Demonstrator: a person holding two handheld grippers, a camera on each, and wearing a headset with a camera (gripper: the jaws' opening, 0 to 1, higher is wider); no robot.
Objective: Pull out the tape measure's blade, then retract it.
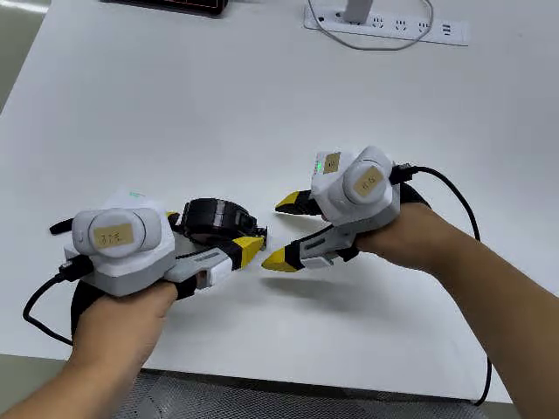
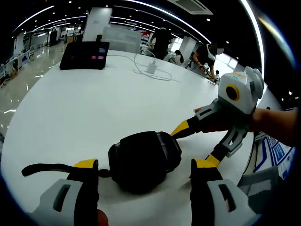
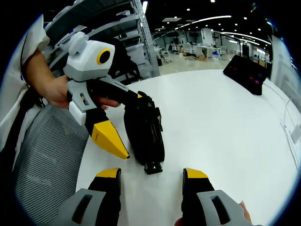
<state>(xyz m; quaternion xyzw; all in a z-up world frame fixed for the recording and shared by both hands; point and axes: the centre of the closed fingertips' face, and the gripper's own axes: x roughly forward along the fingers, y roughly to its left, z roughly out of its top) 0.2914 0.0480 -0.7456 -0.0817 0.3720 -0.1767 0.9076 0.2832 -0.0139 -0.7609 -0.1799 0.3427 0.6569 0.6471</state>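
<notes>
A black tape measure (image 1: 217, 218) lies on the white table (image 1: 175, 113). My left gripper (image 1: 214, 231) is open around it, one yellow-tipped finger on each side. In the left gripper view the tape measure (image 2: 143, 157) sits between the fingers with small gaps on both sides, and its black wrist strap (image 2: 42, 168) trails off to the left. My right gripper (image 1: 284, 231) is open just right of the case, its tips pointing at it. In the right gripper view the tape measure (image 3: 146, 127) lies just ahead of my right gripper (image 3: 151, 173), small end toward it. No blade shows.
A white power strip (image 1: 384, 24) with a cable lies at the table's far edge, and a dark flat device (image 2: 84, 55) sits at the far left. The table's near edge (image 1: 262, 380) runs just under my hands. A mesh chair (image 3: 47, 155) stands beside it.
</notes>
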